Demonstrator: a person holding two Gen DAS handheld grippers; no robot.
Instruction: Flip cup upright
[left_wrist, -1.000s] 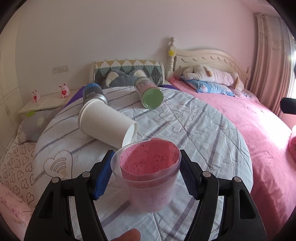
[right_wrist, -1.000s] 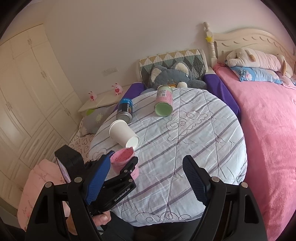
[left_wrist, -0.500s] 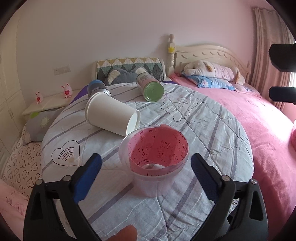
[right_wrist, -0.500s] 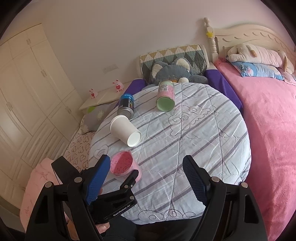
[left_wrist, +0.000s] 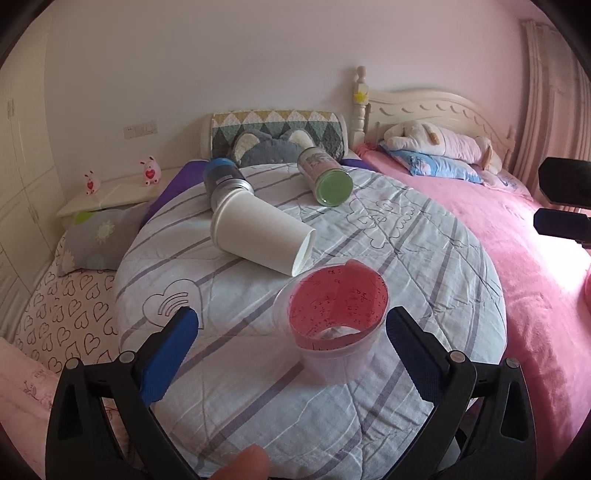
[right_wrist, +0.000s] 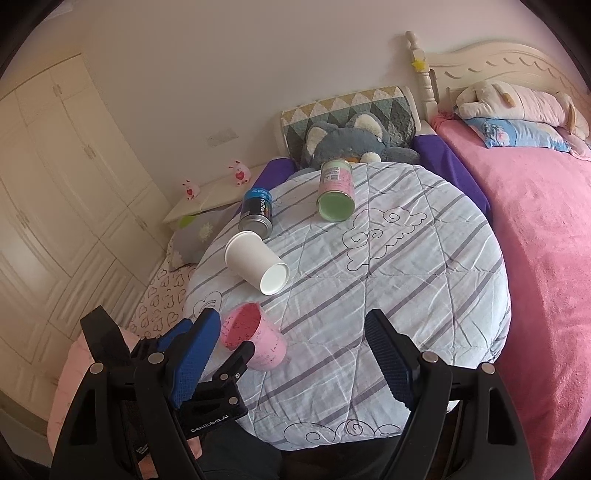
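Note:
A clear plastic cup with a pink paper lining (left_wrist: 332, 325) stands upright on the round striped table (left_wrist: 424, 240), mouth up; it also shows in the right wrist view (right_wrist: 255, 339). My left gripper (left_wrist: 291, 339) is open, its fingers apart on either side of the cup and not touching it. A white paper cup (left_wrist: 258, 236) lies on its side just behind. My right gripper (right_wrist: 291, 350) is open and empty above the table's near edge.
A dark can with a blue cap (right_wrist: 256, 212) and a pink can with a green end (right_wrist: 335, 192) lie on their sides at the table's back. A pink bed (right_wrist: 535, 221) is on the right, a wardrobe (right_wrist: 55, 184) on the left.
My left gripper opened and let go of the pink-lined cup, which now stands on the table. The gripper has drawn back a little. The right gripper has barely moved.

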